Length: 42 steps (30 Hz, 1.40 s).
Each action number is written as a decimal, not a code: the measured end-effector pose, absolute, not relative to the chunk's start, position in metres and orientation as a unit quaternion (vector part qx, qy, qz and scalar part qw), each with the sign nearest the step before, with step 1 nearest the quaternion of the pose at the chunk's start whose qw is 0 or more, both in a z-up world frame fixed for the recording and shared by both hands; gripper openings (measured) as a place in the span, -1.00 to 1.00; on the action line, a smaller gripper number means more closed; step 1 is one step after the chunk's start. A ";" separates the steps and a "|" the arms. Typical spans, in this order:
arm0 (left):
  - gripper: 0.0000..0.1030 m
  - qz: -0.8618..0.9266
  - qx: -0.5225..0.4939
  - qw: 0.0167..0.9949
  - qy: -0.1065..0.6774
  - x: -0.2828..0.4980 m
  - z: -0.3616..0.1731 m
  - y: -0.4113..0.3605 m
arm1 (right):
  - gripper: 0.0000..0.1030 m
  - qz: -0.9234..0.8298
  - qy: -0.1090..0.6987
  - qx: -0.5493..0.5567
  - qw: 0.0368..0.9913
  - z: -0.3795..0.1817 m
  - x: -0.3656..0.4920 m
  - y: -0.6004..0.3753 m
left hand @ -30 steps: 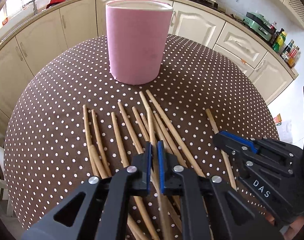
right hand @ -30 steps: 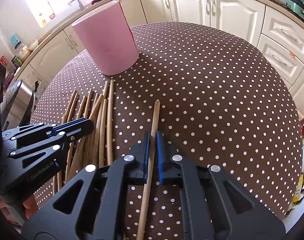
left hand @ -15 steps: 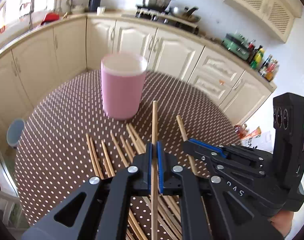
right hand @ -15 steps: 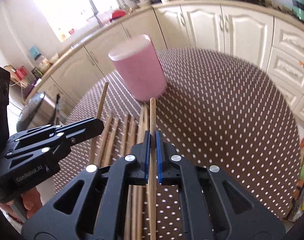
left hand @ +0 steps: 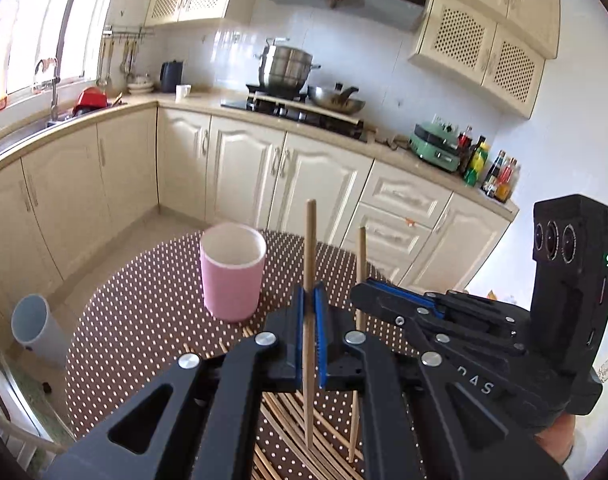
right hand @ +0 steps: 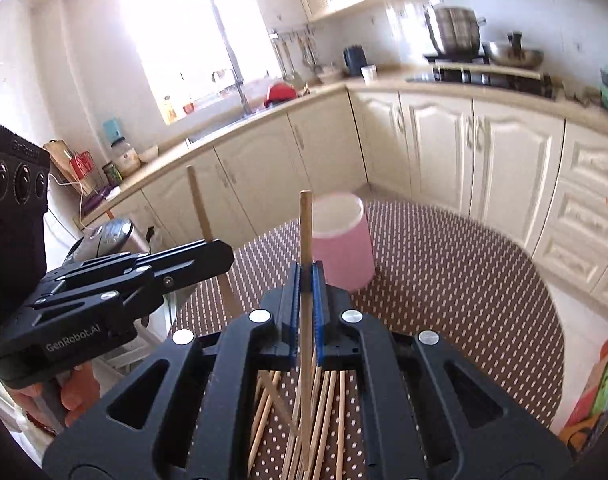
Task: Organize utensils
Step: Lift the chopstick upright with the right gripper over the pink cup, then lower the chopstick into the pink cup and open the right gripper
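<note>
We see a round table under a brown cloth with white dots (left hand: 144,304), standing in a kitchen of cream cabinets (left hand: 240,168); a steel pot (left hand: 286,66) and a wok (left hand: 336,100) sit on the hob along the back wall, a sink with a tap (left hand: 52,92) lies under the bright window on the left, and bottles (left hand: 492,172) crowd the right end of the counter. A grey bin (left hand: 36,332) stands on the floor beside the table. On the cloth we find an open pink cup (left hand: 232,276), upright, and nearer to us a loose bundle of wooden chopsticks (right hand: 320,412) lying flat, below both claws. The left gripper (left hand: 311,332) is closed on one chopstick (left hand: 310,248), which stands nearly upright between its blue pads, its top rising above the cup's rim in that view and its lower end hanging clear above the bundle. The right gripper (right hand: 306,312) is likewise clamped on a second chopstick (right hand: 305,228), also near vertical, with the cup just behind it and slightly to the right. Each claw shows in the other's camera, side by side, both lifted off the cloth and short of the cup.
</note>
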<state>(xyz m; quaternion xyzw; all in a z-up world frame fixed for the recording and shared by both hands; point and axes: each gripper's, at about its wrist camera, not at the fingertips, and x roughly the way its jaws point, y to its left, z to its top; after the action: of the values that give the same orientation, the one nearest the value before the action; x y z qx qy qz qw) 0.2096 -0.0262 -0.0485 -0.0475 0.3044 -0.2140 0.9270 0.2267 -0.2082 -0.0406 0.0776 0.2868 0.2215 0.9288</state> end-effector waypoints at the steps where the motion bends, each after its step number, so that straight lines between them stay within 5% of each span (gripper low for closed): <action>1: -0.89 -0.213 -0.047 0.930 0.296 0.210 -0.043 -0.025 | -0.88 0.221 0.277 0.075 0.932 -0.035 0.228 -0.207; 24: -0.89 -0.133 -0.089 0.976 0.145 0.297 0.032 0.003 | -0.88 0.145 0.031 0.051 0.988 0.032 0.302 -0.175; 42: -0.89 -0.130 -0.055 0.967 0.212 0.331 -0.037 -0.003 | -0.87 0.141 0.089 0.042 0.985 -0.028 0.329 -0.171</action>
<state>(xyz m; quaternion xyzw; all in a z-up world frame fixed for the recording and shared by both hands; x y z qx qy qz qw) 0.3313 -0.0034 -0.0366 -0.0553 0.2118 -0.1304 0.9670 0.3287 -0.1711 -0.0279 0.0416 0.0892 0.1414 0.9850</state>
